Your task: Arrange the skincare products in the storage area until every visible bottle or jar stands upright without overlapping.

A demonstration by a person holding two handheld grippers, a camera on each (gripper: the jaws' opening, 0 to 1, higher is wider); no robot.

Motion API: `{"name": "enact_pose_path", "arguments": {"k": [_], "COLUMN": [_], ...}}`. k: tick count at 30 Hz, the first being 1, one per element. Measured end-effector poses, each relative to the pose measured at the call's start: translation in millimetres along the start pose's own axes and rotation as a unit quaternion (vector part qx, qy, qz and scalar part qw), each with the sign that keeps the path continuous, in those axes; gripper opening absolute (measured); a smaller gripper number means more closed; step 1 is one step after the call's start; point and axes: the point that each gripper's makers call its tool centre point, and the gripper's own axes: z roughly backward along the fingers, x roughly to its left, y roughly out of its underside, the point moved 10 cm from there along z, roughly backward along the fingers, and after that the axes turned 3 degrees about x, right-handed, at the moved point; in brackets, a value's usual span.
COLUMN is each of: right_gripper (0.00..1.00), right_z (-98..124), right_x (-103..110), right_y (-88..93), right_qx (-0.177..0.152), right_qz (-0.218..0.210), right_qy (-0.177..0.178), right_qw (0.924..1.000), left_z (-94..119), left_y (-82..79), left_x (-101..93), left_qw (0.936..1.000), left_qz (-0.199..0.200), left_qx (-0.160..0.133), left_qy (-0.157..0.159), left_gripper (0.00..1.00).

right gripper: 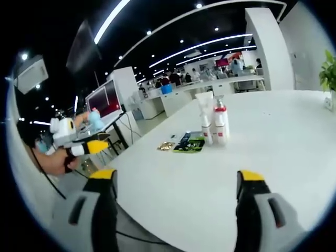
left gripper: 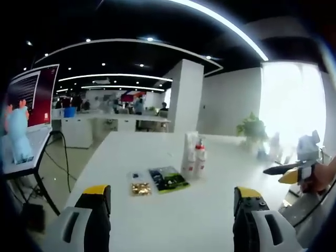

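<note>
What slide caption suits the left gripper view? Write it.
Open left gripper faces upright bottles and flat packets on a white table.

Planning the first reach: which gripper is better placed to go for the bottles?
Hard to call, slightly the left. The left gripper faces the bottles almost straight ahead; the right gripper sees them up and to one side. Both are open and well short of them.

- On the table [left gripper: 220,157] you had the bottles [left gripper: 193,155] standing upright, touching side by side, well ahead of both grippers.
- In your left gripper view, two flat packets [left gripper: 157,181] lay just left of the bottles, side by side.
- Potted plant [left gripper: 252,128] sat at the far right edge, behind the bottles.
- Monitor [left gripper: 31,94] stood off the table's left side.
</note>
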Motion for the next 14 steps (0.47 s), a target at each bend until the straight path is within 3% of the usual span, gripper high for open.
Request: {"name": "enact_pose_path", "arguments": {"k": [14], "right_gripper": [0.94], "right_z": [0.2], "right_x": [-1.3], "right_y": [1.4], "right_qx": [0.007], "right_qz": [0.001], "right_qy": [0.003], "right_qw": [1.0000], "left_z": [-0.5], "left_y": [2.3], "left_x": [-1.5], "left_qw": [0.9999], "left_qz": [-0.007], "left_qx": [0.008], "left_qy": [0.000], "left_gripper": [0.99]}}
